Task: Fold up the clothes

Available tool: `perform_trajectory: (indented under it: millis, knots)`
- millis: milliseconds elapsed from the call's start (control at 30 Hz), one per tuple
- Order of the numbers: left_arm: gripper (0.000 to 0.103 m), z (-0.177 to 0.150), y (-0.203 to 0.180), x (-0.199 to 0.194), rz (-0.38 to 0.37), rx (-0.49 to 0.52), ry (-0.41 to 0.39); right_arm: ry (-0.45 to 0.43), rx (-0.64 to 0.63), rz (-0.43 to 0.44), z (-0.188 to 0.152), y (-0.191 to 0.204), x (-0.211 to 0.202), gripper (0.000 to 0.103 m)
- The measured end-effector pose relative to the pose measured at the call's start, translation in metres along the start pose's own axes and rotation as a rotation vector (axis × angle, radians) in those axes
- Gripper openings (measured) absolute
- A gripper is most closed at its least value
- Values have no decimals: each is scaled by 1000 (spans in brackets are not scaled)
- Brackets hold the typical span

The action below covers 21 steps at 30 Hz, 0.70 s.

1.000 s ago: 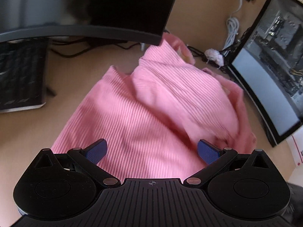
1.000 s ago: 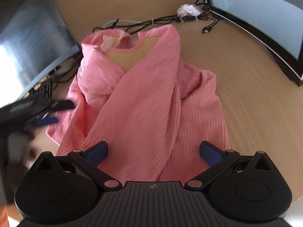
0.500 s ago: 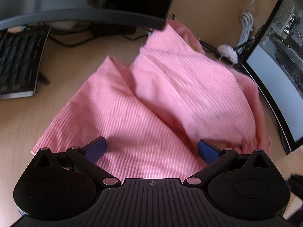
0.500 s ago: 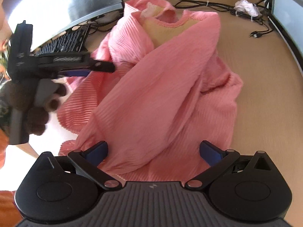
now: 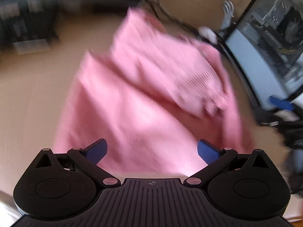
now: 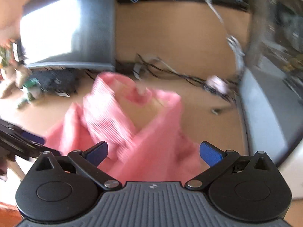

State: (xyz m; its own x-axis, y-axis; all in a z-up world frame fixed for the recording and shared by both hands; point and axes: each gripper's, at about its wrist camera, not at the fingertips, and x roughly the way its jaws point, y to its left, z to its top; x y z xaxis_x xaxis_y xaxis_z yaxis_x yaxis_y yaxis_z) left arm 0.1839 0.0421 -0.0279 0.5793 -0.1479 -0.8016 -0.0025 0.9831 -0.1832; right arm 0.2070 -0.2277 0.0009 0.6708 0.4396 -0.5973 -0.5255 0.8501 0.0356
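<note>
Both tools hang spread and empty over the rumpled pink top (image 5: 151,102).
Best bring the left tool (image 5: 152,149) and right tool (image 6: 153,151) down onto the near hem, then pinch it flat against the counter (image 5: 32,98).

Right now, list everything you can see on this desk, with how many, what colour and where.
sweater: one, pink, crumpled in the middle of the desk
desk: one, tan wood, under everything
monitors: two; one lit at the right, one at the back left
keyboard: one, black, back left, blurred
cables: a bunch, black and white, behind the sweater
left tongs: open, blue pads, over the sweater's near edge
right tongs: open, blue pads, over the sweater
</note>
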Motion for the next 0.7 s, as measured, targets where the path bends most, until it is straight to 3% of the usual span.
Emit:
perform_trajectory:
  millis: [100, 200, 233, 267, 333, 500, 600, 700]
  knots:
    - [103, 6, -4, -4, 152, 162, -59, 29, -93, 14, 10, 27, 35, 82]
    - [103, 7, 14, -12, 170, 180, -83, 114, -169, -20, 14, 44, 78, 63]
    - [103, 6, 23, -17, 165, 168, -89, 149, -164, -22, 16, 47, 88, 39]
    - [103, 4, 31, -21, 166, 158, -94, 185, -152, -20, 19, 49, 96, 21]
    - [103, 2, 50, -31, 185, 145, -98, 222, -142, 2, 29, 59, 105, 11]
    - [103, 3, 90, -50, 260, 156, -133, 143, -149, 160, 96, 124, 102, 10]
    - [103, 1, 113, -66, 253, 132, -150, 100, -105, 250, 141, 168, 123, 11]
    - [103, 0, 129, -78, 244, 119, -167, 64, -62, 294, 176, 206, 142, 20]
